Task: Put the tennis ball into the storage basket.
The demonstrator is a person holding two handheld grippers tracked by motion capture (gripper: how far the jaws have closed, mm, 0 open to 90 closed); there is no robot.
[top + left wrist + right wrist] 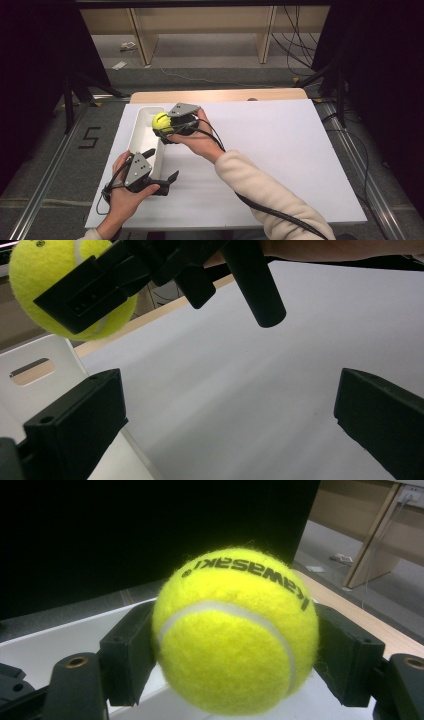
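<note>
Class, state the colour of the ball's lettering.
Black, on the yellow tennis ball; clearest in the right gripper view.

This looks like a lab or test room set up for recording. The surface is a white board laid over a wooden top, ringed by black curtains and dark stands. Metal rails run along the grey carpeted floor, where a number 5 is marked. Loose cables trail near plain wooden shelving at the back.
</note>
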